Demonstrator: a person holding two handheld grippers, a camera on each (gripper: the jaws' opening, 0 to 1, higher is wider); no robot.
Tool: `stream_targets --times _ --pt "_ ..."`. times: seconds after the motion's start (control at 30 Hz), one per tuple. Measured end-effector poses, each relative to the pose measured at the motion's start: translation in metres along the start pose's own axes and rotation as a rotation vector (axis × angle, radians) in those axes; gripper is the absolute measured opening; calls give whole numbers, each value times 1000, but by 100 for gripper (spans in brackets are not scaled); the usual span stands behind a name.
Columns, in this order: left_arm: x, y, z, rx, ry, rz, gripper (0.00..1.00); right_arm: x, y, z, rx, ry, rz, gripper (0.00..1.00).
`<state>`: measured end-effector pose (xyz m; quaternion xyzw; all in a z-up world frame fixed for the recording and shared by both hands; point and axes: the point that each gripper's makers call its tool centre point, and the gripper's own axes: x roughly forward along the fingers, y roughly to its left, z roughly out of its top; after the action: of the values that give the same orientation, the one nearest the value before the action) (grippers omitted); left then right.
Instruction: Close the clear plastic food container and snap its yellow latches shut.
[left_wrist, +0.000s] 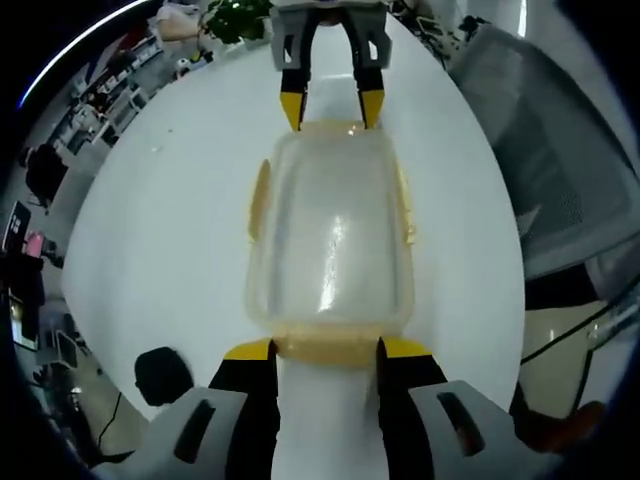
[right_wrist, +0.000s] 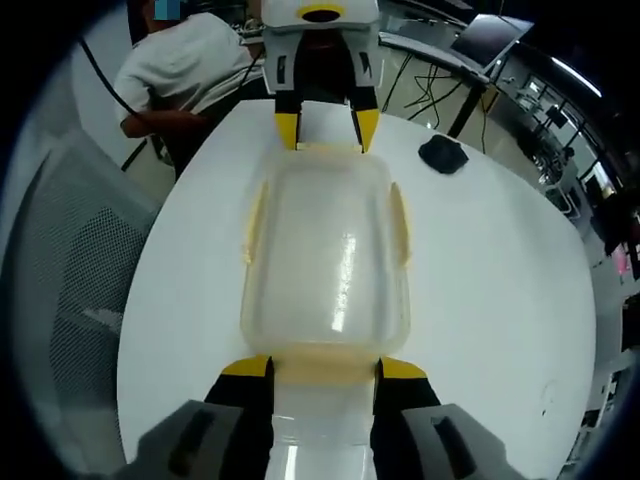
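A clear plastic food container (left_wrist: 330, 235) (right_wrist: 328, 255) lies lengthwise on the round white table (left_wrist: 170, 230) (right_wrist: 480, 280), its lid resting on top. Pale yellow latches (left_wrist: 259, 200) (right_wrist: 254, 222) run along both long sides and stick out a little. My left gripper (left_wrist: 328, 348) (right_wrist: 327, 128) is open, its yellow tips on either side of one end latch (left_wrist: 328, 350). Facing it from the opposite end, my right gripper (right_wrist: 325, 367) (left_wrist: 330, 108) is also open, its tips flanking the other end latch (right_wrist: 326, 366).
A black puck-like object (right_wrist: 443, 153) (left_wrist: 163, 372) sits on the table to one side. A grey mesh chair (right_wrist: 70, 300) (left_wrist: 560, 170) stands beside the table. A person in a white shirt (right_wrist: 190, 60) is at the table's edge, behind the left gripper.
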<state>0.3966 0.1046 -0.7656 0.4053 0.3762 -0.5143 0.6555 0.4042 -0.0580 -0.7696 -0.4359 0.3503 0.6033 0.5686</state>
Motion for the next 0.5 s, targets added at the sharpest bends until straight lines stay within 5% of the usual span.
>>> stream_targets --times 0.5 --pt "-16 -2 27 -8 1 11 35 -31 3 -7 1 -22 2 35"
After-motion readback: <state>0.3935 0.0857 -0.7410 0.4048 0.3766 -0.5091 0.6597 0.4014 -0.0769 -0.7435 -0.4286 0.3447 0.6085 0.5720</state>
